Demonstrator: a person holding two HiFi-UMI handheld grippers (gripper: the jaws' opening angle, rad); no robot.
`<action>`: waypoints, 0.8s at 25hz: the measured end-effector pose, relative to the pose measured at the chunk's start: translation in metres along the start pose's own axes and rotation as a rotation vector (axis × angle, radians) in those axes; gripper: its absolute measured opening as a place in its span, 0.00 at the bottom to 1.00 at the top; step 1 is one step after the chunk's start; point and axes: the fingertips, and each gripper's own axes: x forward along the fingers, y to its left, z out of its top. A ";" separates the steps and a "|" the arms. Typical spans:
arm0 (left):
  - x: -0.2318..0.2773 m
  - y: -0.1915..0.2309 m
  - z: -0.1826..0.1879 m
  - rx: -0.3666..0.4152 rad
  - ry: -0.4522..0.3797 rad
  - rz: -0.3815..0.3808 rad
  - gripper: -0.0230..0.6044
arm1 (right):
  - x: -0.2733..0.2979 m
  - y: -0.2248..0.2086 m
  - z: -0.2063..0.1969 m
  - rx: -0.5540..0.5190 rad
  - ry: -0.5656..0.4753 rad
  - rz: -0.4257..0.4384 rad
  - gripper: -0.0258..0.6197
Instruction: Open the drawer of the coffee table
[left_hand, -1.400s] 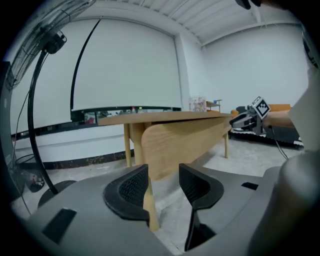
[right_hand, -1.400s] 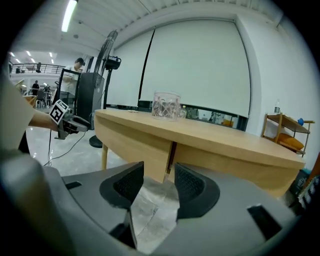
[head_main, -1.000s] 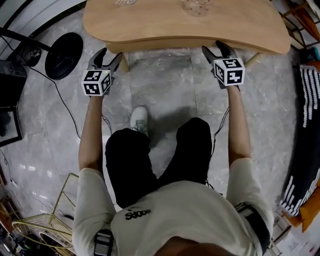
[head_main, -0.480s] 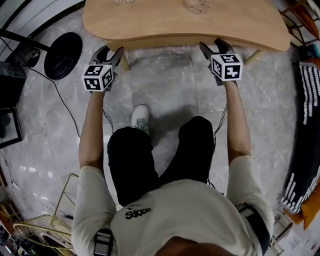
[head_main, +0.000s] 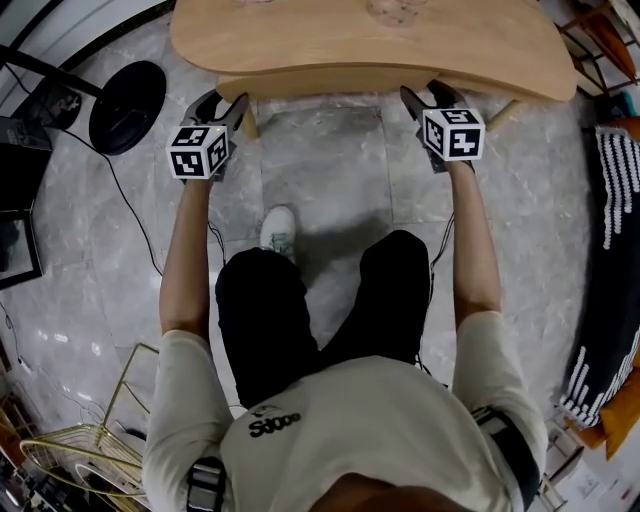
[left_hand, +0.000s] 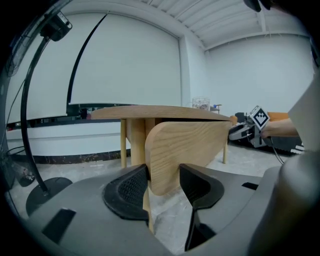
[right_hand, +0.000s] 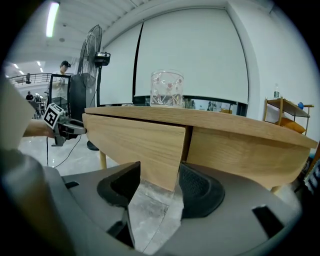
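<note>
The light wood coffee table (head_main: 370, 45) stands in front of me, its curved drawer front (head_main: 330, 85) showing under the near edge. My left gripper (head_main: 218, 100) is at the drawer front's left end. In the left gripper view the rounded end of the drawer front (left_hand: 185, 150) sits between the jaws of the left gripper (left_hand: 164, 182), which are closing, both pads against the wood. My right gripper (head_main: 428, 92) is at the right end. In the right gripper view the drawer front (right_hand: 135, 145) is pinched between the pads of the right gripper (right_hand: 159, 185).
A glass container (right_hand: 167, 88) stands on the tabletop. A floor fan's round black base (head_main: 125, 108) and cable lie left of the table. A table leg (head_main: 247, 125) is beside the left gripper. My shoe (head_main: 277, 238) rests on the marble floor. Striped fabric (head_main: 610, 200) lies at right.
Both grippers moved forward from just short of the table to the drawer front's ends. Their spread jaws have drawn in around the wood.
</note>
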 end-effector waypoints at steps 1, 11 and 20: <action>-0.003 -0.002 -0.001 -0.003 -0.002 0.000 0.38 | -0.003 0.001 -0.001 0.000 0.002 0.002 0.40; -0.031 -0.019 -0.011 -0.037 0.014 -0.014 0.37 | -0.033 0.018 -0.014 -0.002 0.027 0.026 0.40; -0.060 -0.036 -0.021 -0.047 0.039 -0.035 0.36 | -0.060 0.032 -0.024 0.010 0.042 0.030 0.40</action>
